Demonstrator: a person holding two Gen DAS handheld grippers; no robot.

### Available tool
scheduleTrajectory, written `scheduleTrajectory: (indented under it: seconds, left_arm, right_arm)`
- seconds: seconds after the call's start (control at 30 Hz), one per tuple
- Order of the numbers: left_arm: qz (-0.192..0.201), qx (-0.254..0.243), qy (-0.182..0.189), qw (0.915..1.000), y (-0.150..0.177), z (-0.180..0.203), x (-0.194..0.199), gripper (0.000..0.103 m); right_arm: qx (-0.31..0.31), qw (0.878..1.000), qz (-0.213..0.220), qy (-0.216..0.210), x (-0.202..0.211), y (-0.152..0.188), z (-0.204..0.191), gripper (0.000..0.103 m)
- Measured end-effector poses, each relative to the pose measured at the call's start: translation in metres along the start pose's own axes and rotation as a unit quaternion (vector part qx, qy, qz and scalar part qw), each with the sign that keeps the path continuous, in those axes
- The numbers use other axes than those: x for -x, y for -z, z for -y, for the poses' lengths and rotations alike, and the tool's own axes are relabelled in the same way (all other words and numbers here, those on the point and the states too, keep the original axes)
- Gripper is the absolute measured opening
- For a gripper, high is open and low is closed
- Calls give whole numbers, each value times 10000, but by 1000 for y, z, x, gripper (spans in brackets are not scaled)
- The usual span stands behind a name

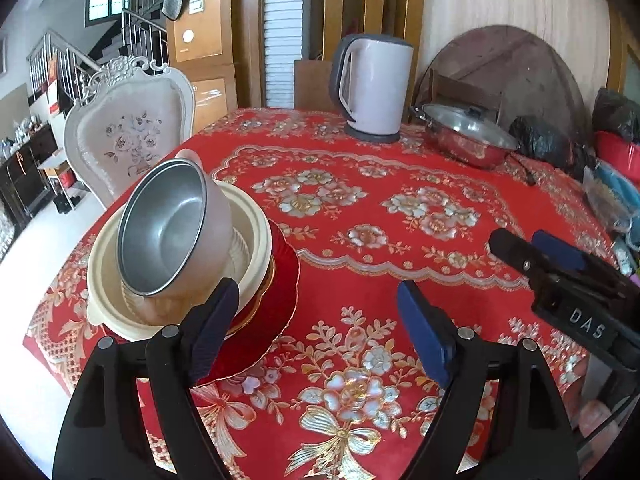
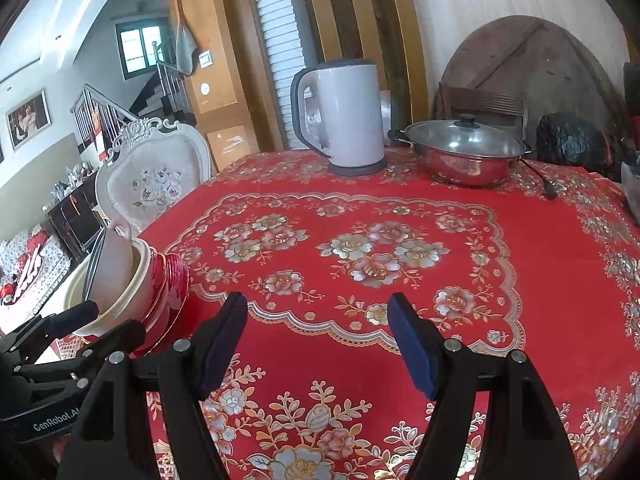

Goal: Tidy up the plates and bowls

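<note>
At the left edge of my surface [image 1: 400,184], draped in a red floral cloth, the dishes stand stacked: a metal bowl [image 1: 168,228] leans tilted inside a cream bowl [image 1: 256,236], which sits on a red plate [image 1: 280,300] with a gold rim. My left hand-held gripper [image 1: 316,320] hangs just beside the stack with its jaws spread wide and nothing between them; its left finger [image 1: 216,320] crosses in front of the rims of the cream bowl and the plate, though I cannot tell whether it touches them. An ornate white chair [image 1: 132,136] stands behind the stack, off the surface.

Further right, my right hand-held gripper [image 2: 316,336] hovers over bare cloth, jaws likewise well apart and empty, well clear of the stack [image 2: 132,288], which shows at the left edge of its own view. In the left wrist view that gripper's black body [image 1: 568,284] reaches in from the right.

At the far side of the surface stands a pale electric kettle [image 2: 340,120] on its dark base, and to its right a steel pot [image 2: 464,156] under a glass lid, with black bags [image 2: 572,140] piled beyond it at the right edge.
</note>
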State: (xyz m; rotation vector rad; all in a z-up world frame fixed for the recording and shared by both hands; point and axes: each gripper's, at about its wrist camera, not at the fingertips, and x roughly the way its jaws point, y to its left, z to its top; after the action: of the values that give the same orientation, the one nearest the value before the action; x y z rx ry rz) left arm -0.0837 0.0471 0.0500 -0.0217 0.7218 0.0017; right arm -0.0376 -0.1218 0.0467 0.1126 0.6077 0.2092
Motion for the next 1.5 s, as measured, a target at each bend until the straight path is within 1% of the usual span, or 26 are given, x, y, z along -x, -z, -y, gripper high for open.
scheduleTrajectory:
  seconds: [0.1,0.17,0.3,0.53,0.63,0.73,0.83,0.97,1.13,1.23,1.37,1.5]
  left_arm:
    - [-9,-113,-118,9999,3,5,-3,82]
    - [-18,-115,-76,9999,4,5,-4,82]
    - [-29,-4,-74,10000,4,2,-5,82]
    - [36,79,-257,9996,10,-5,2,82]
    - [62,204,-248,9995,13,-11,5,82]
    - [48,319,-149,9994,14,-17,10,82]
    - [132,417,-188,9989,16,-21,19,82]
    - [273,592,-450,9969,18,-33,30,82]
    - [332,778,-778,9934,20,-52,34,82]
    - [352,839,-915,9916,20,-61,36,82]
    - [381,901,-1014,9900,21,-70,37,82]
    - [378,928,-1038,9895,20,-74,37,82]
  right_arm:
    - [-17,10000,-25,1,-1,-1,2,73]
    - [-20,10000,-34,-1,-1,0,2,73]
    - [6,10000,-24,0,-2,-1,2,73]
    - [52,9999,-70,-107,-5,0,-5,73]
    - [99,9998,-83,-181,-5,0,-11,73]
    - [233,9992,-115,-313,-6,1,-23,73]
    - [400,9984,-95,-380,-5,0,-37,73]
    - [599,9966,-50,-559,-3,-2,-59,73]
    - [966,9926,-23,-735,-4,-5,-94,73]
    - [1172,9897,26,-820,-4,-6,-113,73]
    - [1394,9869,84,-807,-7,-8,-132,73]
    - [1428,9858,49,-878,-11,-8,-138,73]
